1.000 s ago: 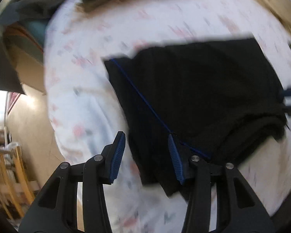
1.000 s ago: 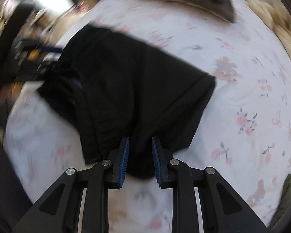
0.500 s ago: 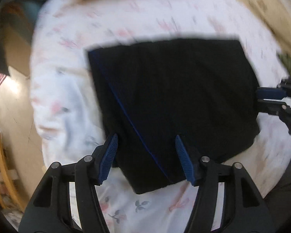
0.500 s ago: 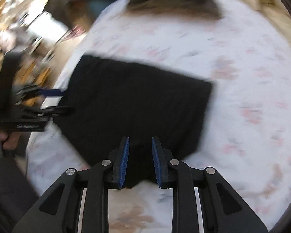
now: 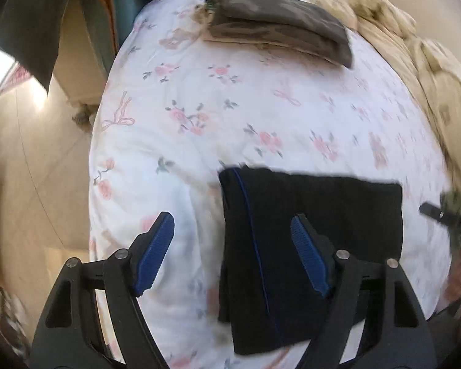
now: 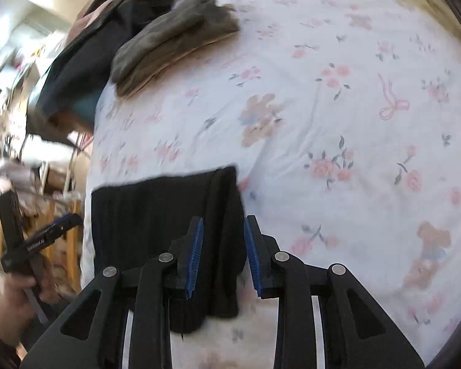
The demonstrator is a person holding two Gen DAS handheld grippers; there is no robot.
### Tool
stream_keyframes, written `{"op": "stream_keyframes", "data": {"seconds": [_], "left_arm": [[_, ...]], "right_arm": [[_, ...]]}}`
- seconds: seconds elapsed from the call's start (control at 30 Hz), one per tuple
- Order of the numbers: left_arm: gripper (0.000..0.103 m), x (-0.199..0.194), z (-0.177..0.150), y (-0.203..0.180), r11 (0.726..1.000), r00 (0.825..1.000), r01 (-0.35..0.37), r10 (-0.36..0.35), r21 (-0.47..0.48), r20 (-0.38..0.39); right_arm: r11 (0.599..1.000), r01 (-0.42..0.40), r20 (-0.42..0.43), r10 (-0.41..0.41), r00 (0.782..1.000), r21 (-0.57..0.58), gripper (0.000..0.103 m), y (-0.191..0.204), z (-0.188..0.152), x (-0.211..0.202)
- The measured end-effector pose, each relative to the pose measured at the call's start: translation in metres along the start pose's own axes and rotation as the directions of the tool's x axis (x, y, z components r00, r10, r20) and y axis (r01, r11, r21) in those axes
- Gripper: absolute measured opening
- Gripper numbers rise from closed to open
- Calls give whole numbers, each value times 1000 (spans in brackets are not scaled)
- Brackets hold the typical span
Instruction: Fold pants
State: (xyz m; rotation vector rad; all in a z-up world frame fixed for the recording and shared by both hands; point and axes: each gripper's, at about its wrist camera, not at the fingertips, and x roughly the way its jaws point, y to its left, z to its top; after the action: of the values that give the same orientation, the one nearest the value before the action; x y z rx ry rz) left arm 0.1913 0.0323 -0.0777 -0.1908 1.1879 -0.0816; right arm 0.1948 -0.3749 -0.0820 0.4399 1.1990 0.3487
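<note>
The black pants (image 5: 310,230) with a thin blue side stripe lie folded into a flat rectangle on the flowered white bedsheet (image 5: 230,117). My left gripper (image 5: 233,255) hovers above their left edge, its jaws opening wide, and nothing is pressed between the blue pads. In the right wrist view the same pants (image 6: 156,215) lie at lower left. My right gripper (image 6: 222,255) sits over their right edge, jaws opening a little, with the cloth below the pads and not pinched. The left gripper (image 6: 61,224) also shows at that view's left edge, in a hand.
A stack of folded grey and tan clothes (image 5: 276,21) lies at the far end of the bed. A beige blanket (image 5: 415,61) runs along the right side. Dark garments (image 6: 86,61) hang off the bed's far corner, with cluttered furniture beyond the left edge (image 6: 21,184).
Both grippers have let go of the pants and pulled back toward the near edge. The left jaws spread much wider. The pants now lie as a smaller, flat rectangle.
</note>
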Motion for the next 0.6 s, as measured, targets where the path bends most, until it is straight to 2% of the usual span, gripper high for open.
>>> {"op": "stream_keyframes", "data": {"seconds": [0.1,0.17,0.27,0.3,0.37,0.47,0.5,0.53,0.57,0.6], "left_arm": [[70,9,12,19,989,997,74,-76,-127,-8],[69,10,9,20,979,994,109,-111,-173,-2],[67,11,19,12,979,993,116,-113,-168,26],[66,16,22,8,980,994,112,-110,-163,24],[55,20,18,8,980,994,112,-113,-162,4],[52,35,18,5,980,993,102,-110,-169,-40],[52,37,17,3,982,993,100,-108,-159,-46],[35,38,17,-1,985,993,96,-104,-141,-50],[10,40,18,-5,989,994,88,-95,-118,-52],[6,42,20,-7,993,995,73,-79,-97,-55]], "right_arm": [[996,-48,-7,48,999,71,30,-12,15,19],[992,-83,-10,84,996,93,30,-12,20,32],[986,-134,-16,137,990,101,30,-3,24,47],[989,-120,-21,123,992,89,30,0,25,49],[995,-81,-40,84,996,65,30,3,24,53],[995,-82,-69,86,994,63,29,2,22,63],[997,-67,-72,69,995,32,21,6,22,64],[999,-46,-70,44,997,-24,15,13,22,65],[998,-37,-74,33,997,-54,4,17,22,66],[997,-40,-76,35,996,-61,3,18,22,66]]}}
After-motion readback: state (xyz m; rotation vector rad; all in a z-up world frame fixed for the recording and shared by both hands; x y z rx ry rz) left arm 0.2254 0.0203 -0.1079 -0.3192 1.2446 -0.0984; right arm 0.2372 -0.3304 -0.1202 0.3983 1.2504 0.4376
